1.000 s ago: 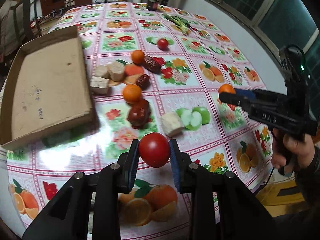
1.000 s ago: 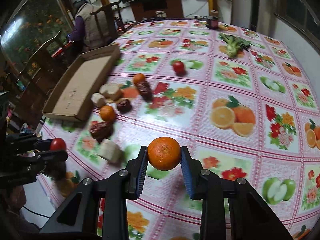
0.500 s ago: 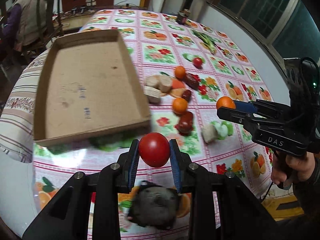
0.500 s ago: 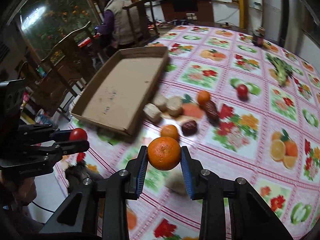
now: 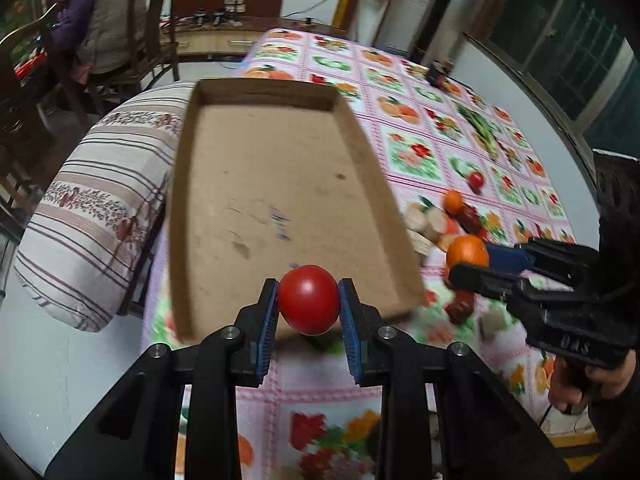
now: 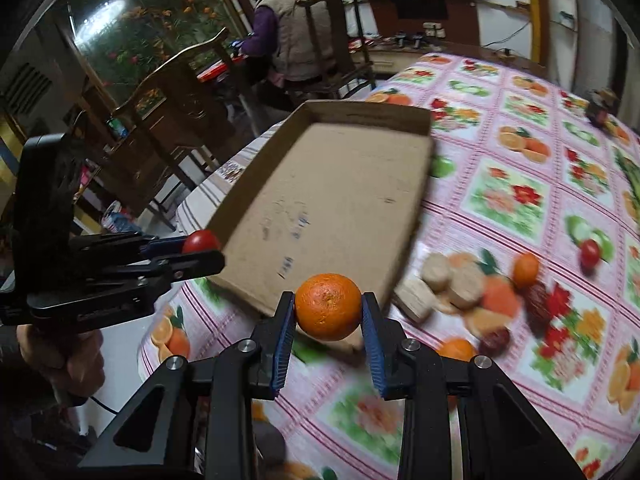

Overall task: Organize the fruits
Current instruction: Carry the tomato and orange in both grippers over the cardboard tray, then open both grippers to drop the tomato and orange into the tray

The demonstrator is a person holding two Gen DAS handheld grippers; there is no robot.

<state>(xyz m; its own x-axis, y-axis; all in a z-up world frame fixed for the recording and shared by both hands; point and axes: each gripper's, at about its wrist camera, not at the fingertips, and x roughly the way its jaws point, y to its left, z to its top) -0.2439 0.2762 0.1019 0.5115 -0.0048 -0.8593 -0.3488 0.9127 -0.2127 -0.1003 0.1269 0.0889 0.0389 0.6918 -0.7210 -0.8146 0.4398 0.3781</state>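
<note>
Left wrist view puts my left gripper (image 5: 308, 306) over the near edge of the box (image 5: 256, 128), its blue pads pressed on either side of a tomato (image 5: 308, 298), so the jaws stand only as wide as the fruit and have it firmly held. The box is a shallow cardboard tray with bare floor, lying on the table (image 5: 404, 152) with its flowered, fruit-printed cloth. To the right in this view I see my right gripper (image 5: 466, 262) held by a hand (image 5: 576, 384), with an orange (image 5: 467, 251) pinched at its tips. From the right wrist view the orange (image 6: 328, 306) sits between that gripper's pads (image 6: 285, 332), closed to the fruit's width, just short of the box's near corner (image 6: 360, 344). The left gripper (image 6: 202, 248) shows at the left there, its tomato (image 6: 200, 241) close beside the box's near left corner. On the cloth to the right of the box lie the loose pieces: pale round chunks (image 6: 440, 276), a small orange (image 6: 526, 270), a small tomato (image 6: 590, 252), another orange (image 6: 456, 350) and dark brownish-red pieces (image 6: 536, 304) that I take for dates, though the blur leaves me unsure. A person (image 6: 288, 32) sits on a chair (image 6: 332, 40) beyond the table.
</note>
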